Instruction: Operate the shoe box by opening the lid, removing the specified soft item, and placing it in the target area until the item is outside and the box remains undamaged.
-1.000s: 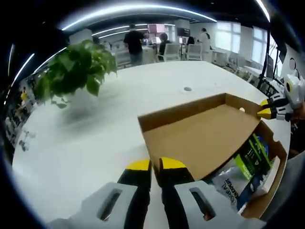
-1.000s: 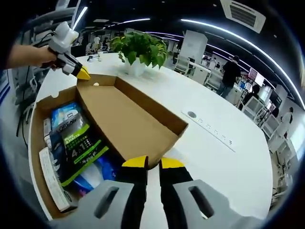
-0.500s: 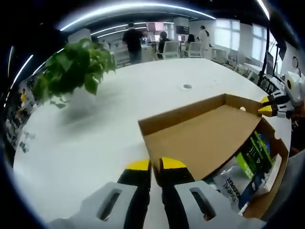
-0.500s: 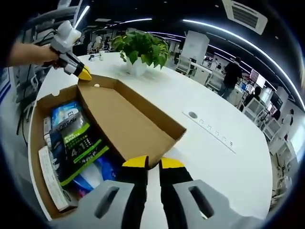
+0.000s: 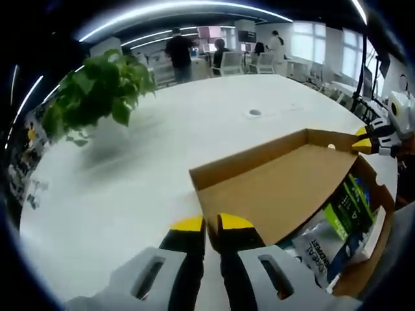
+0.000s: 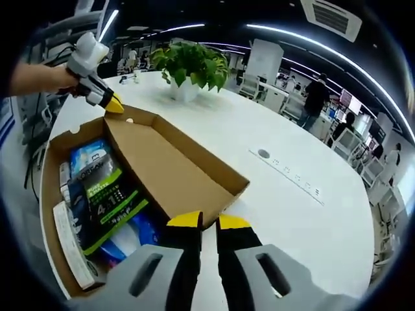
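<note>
Gripping raised lid (image 6: 175,172) edge, both claws, green packet (image 6: 107,197) beneath

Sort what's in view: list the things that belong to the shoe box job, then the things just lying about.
Job:
- shoe box
- lid, being held open
- packets inside
- left gripper, shut on the lid's corner
- right gripper, shut on the lid's other corner

Lying about:
- potted plant
- table
- chairs and people behind
</note>
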Demonstrator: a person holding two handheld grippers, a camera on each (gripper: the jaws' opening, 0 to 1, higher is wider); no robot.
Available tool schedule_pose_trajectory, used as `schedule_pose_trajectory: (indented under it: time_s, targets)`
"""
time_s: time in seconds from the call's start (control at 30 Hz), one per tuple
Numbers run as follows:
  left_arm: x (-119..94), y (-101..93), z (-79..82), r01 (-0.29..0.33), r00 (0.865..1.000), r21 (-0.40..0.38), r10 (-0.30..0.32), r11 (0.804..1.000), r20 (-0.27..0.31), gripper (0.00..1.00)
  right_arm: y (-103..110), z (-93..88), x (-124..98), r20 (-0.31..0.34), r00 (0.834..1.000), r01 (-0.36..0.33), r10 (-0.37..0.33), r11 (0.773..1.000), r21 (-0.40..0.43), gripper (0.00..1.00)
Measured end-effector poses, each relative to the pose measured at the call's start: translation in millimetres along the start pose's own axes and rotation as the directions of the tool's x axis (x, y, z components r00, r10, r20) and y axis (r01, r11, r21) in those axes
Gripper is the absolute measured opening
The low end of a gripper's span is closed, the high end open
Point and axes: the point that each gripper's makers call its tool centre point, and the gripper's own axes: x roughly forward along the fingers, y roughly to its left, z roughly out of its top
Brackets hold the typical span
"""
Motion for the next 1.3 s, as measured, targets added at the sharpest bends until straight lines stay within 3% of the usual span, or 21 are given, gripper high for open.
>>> schedule_pose_trajectory:
  time_s: [0.53, 0.83, 1.3]
  targets:
    - [-3.0, -0.8, 1.9, -0.012, 1.0, 0.019, 0.012, 1.0, -0.001, 0.06, -1.4, -2.8, -3.6, -0.023, 1.0, 0.009, -0.009, 1.0, 0.017, 0.09]
    - [-20.8, -1.4, 7.2, -0.02, 1.0, -0.001, 0.02, 1.0, 0.024, 0.08, 3.5, -6.5, -15.8, -0.034, 0.999, -0.001, 0.003, 0.997, 0.081, 0.11]
    - [-44.3, -12.1, -5.8, -0.019, 0.999, -0.019, 0.02, 1.0, 0.026, 0.15, 23.6, -6.7, -39.1, -0.028, 0.998, -0.051, 0.055, 0.988, 0.149, 0.16]
